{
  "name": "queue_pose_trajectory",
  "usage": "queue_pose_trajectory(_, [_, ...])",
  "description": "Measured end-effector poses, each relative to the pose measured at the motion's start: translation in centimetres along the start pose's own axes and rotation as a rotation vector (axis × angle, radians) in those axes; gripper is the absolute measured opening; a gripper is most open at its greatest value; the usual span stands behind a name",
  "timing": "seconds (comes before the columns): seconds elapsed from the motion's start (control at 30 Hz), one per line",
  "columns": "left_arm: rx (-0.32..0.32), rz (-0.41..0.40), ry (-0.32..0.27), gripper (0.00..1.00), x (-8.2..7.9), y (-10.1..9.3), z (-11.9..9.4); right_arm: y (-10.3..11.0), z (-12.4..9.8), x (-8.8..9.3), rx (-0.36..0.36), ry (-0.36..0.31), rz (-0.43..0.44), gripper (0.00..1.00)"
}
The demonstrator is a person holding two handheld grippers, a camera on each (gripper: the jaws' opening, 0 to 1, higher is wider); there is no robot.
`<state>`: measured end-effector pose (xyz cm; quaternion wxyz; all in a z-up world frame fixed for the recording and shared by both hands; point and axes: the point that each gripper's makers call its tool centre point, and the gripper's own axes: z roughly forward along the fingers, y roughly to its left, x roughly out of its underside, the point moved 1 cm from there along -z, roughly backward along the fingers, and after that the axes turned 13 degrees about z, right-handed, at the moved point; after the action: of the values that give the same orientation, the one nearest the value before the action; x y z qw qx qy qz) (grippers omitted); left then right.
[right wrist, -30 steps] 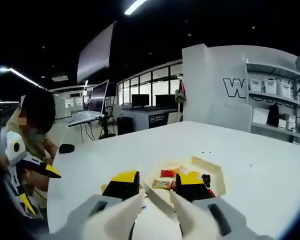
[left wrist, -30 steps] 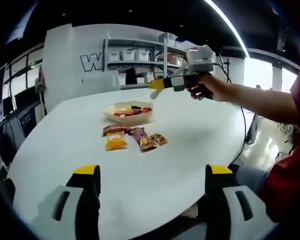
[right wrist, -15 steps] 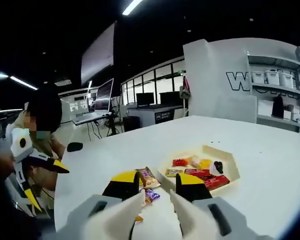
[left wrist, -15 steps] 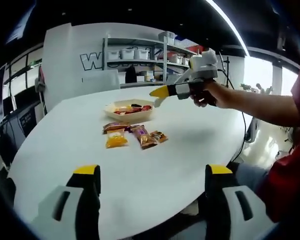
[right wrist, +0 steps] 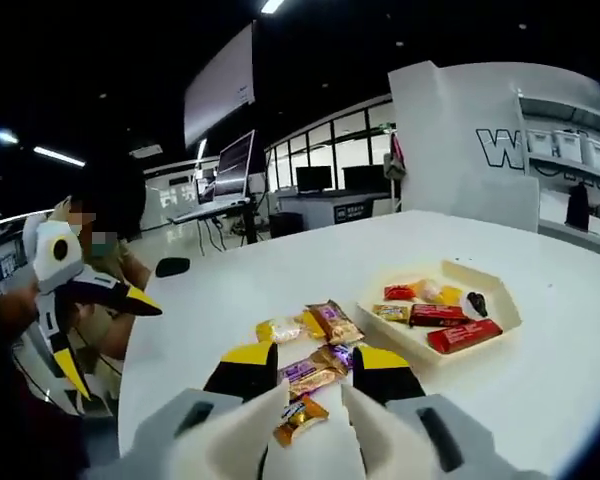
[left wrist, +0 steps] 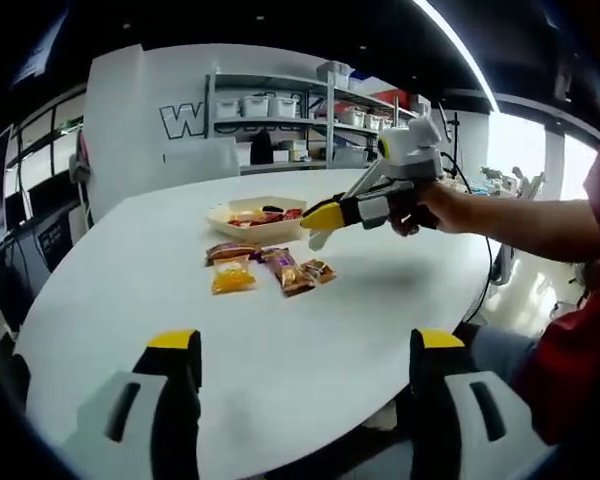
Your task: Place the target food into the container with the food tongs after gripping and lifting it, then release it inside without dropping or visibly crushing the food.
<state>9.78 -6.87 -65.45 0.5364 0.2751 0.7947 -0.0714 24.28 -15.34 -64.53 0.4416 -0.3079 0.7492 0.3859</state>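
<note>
Snack packets [right wrist: 310, 375] lie in a loose cluster on the white worktop [left wrist: 280, 330], just beside a tray [right wrist: 495, 305] of more sweets. The right gripper [right wrist: 312, 372], jaws parted and empty, hangs directly above them; the left gripper [left wrist: 305, 350] waits wide open near the worktop's near edge. Light, crinkly and slippery, the packets likely want a gentle pinch across the middle.

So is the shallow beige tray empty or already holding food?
Holding food. The shallow beige tray has several wrapped snacks inside, including a long red bar.
</note>
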Motion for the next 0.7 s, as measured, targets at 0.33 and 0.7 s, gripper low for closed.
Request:
queue_pose_trajectory(0.33, [-0.002,-0.004,0.003,0.83,0.2,0.1,0.0,0.6,0.2,1.3,-0.018,0.035,0.005,0.25])
queue_pose_trajectory(0.7, [-0.001,-0.004,0.005,0.83,0.3,0.0,-0.1,0.9,0.4,2.6,-0.023,0.074,-0.01,0.26])
